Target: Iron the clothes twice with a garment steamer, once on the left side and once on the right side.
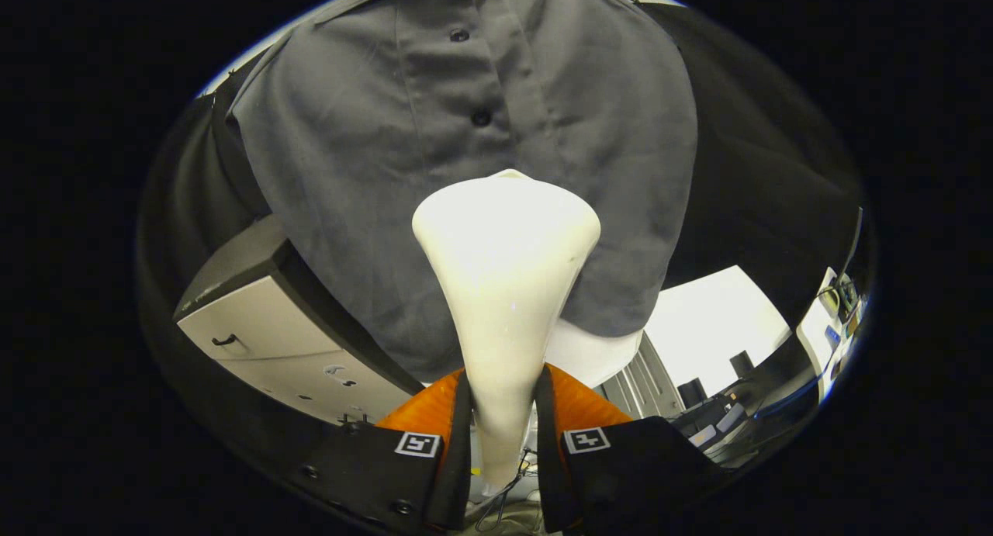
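Between your gripper's (503,412) two fingers you hold the steamer (504,288); both fingers press on its narrow handle. Its wide head rises just ahead of the fingers and lies against the lower front of the grey shirt (465,148), below the two dark buttons. Beside the shirt, lower down, stands a cabinet (264,326) with a drawer handle.

I can read no word, brand or number here. The gripper (503,412) carries two square black-and-white marker tags (418,444), showing only patterns.
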A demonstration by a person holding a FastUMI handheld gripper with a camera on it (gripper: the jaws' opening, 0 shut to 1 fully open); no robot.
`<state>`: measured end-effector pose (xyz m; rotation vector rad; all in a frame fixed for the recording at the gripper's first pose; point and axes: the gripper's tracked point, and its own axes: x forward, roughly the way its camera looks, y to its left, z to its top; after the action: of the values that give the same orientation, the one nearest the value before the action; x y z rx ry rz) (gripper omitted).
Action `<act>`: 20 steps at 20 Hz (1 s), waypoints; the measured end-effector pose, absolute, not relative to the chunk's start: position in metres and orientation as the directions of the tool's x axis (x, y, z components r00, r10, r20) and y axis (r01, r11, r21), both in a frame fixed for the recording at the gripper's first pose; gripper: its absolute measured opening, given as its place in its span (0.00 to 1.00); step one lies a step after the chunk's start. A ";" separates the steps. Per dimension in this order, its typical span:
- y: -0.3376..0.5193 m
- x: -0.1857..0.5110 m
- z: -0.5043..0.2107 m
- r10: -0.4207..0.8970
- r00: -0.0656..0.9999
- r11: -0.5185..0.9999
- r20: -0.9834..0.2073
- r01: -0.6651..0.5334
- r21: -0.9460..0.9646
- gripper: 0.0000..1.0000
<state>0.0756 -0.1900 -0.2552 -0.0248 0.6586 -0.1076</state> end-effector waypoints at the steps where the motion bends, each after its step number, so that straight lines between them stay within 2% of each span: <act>1: -0.192 0.077 -0.235 -0.109 0.802 0.994 -0.587 0.090 -0.061 0.44; 12: -0.200 0.094 -0.031 -0.082 0.936 0.993 -0.341 0.049 -0.103 0.44; 17: -0.205 0.117 0.032 -0.076 0.960 0.991 -0.269 0.043 -0.129 0.44; 20: -0.214 0.137 0.039 -0.073 0.964 0.990 -0.257 0.039 -0.134 0.44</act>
<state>0.1370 -0.2141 0.0387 -0.1288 0.2649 -0.0566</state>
